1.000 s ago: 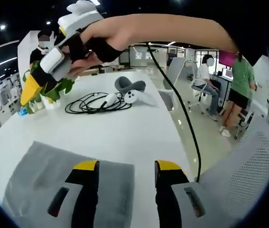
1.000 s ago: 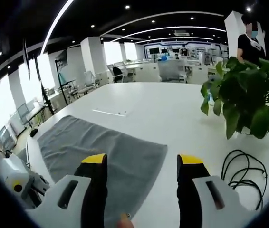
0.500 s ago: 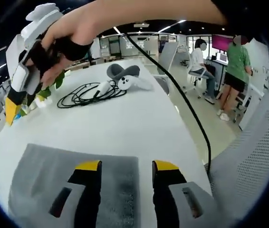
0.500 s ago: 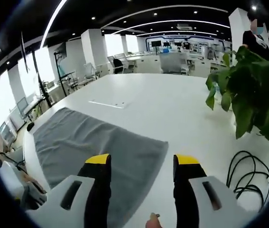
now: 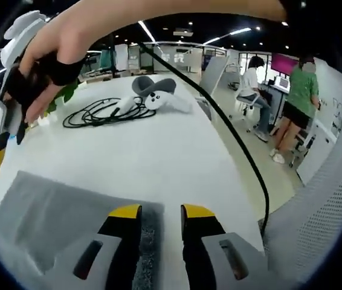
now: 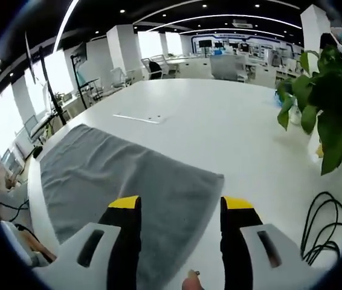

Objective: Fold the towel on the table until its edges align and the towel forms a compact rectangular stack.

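Left gripper (image 5: 160,212) jaws nearly closed over the near edge of the grey towel (image 5: 50,211), pinch not confirmable; right gripper (image 6: 180,204) wide open above the towel's (image 6: 116,175) corner, holding nothing, towel flat on the white table (image 6: 219,127), near edges cut off.

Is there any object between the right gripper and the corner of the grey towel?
Nothing visible stands in the way. The right gripper hangs open directly over the grey towel's corner; the black cable and plant lie off to one side on the white table.
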